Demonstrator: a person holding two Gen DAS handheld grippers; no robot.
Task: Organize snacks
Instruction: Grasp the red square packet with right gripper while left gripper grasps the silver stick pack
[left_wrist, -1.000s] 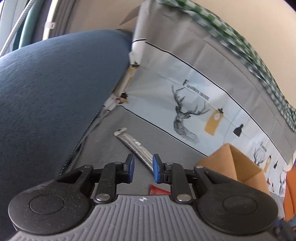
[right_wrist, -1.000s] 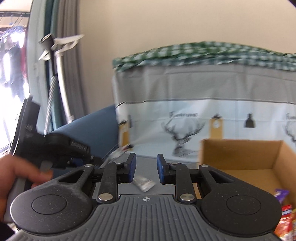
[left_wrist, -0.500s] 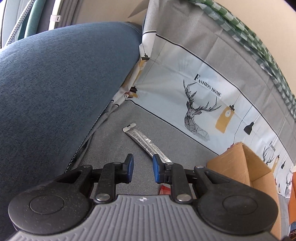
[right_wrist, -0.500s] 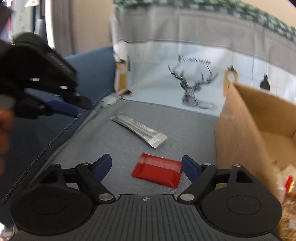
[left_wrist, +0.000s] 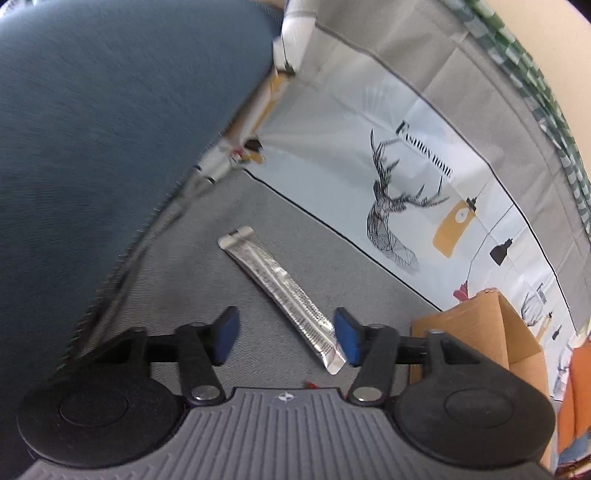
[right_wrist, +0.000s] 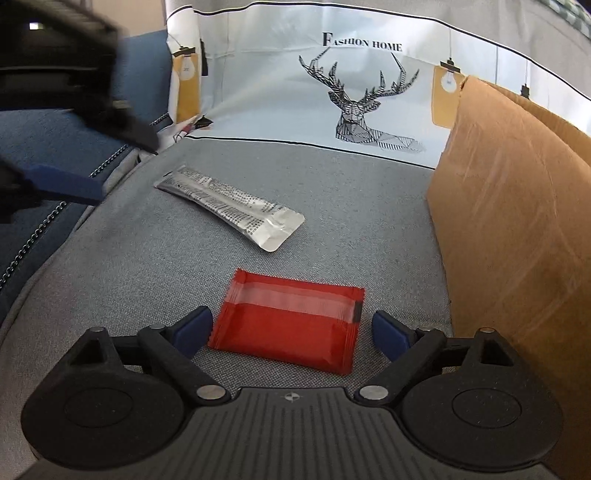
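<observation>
- Left claw (left_wrist: 286, 334) points down at the grey cushion (left_wrist: 207, 280); its jaws are opening, and from my seat I see the near end of the silver stick packet (left_wrist: 280, 291) between them, close by the right-hand blue pad (left_wrist: 346, 341) but, as far as I can tell, not pressed.
- Right claw (right_wrist: 291, 334) has its jaws spread wide and opening a touch more; the red snack packet (right_wrist: 291, 325) lies flat between the blue fingertips (right_wrist: 192, 328), with a gap on each side, so nothing is gripped.
- Silver stick packet lies slantwise on the cushion, past the red packet in the right wrist view and apart from it, its far end toward the cushion's back left corner, where the blue armrest (left_wrist: 92, 129) meets the printed cloth.
- Red snack packet sits nearer the front edge of the cushion, between the silver packet and my right claw.
- I see the cardboard box (right_wrist: 517, 221) standing on the cushion's right side, its brown wall just beside the red packet's right end but not touching it.
- Along the back edge hangs a pale cloth (right_wrist: 277, 74) with a deer head and the words FASHION HOME.
- At the left of the right wrist view, the other claw shows as a dark, blurred shape over the armrest.
</observation>
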